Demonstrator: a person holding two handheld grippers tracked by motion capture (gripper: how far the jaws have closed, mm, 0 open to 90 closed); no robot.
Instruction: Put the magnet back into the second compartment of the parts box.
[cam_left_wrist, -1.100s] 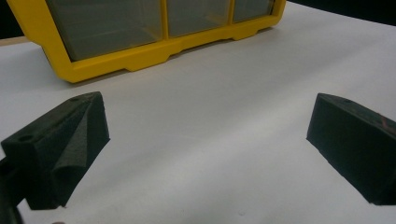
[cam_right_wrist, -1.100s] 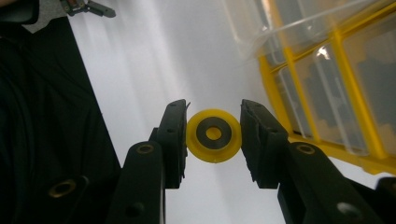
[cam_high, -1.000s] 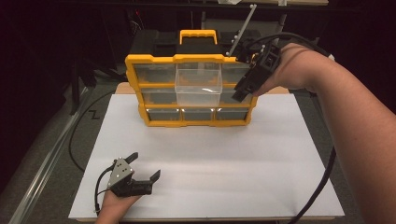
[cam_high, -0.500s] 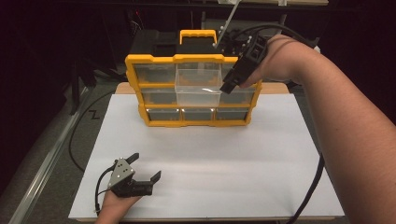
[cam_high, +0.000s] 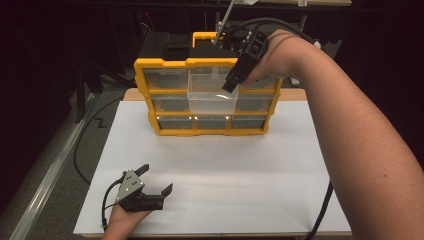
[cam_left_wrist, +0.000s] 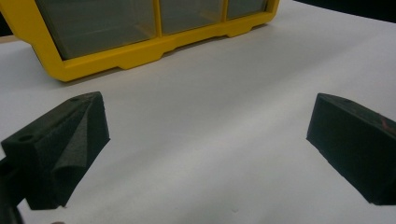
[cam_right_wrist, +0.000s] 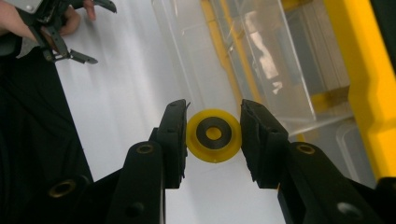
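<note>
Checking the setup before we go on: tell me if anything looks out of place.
One clear drawer sticks out of the yellow organizer, pulled forward from the middle of its top row while the others sit flush. The right tongs hold a yellow ring above it. Nothing looks spilled or damaged.

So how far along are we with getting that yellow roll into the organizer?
Done: one clear drawer is pulled out of the yellow organizer. In hand: the right gripper is shut on a yellow roll with a dark core, held above that drawer. The left gripper rests open on the white board. Left: drop the roll in and, likely, push the drawer shut.
</note>
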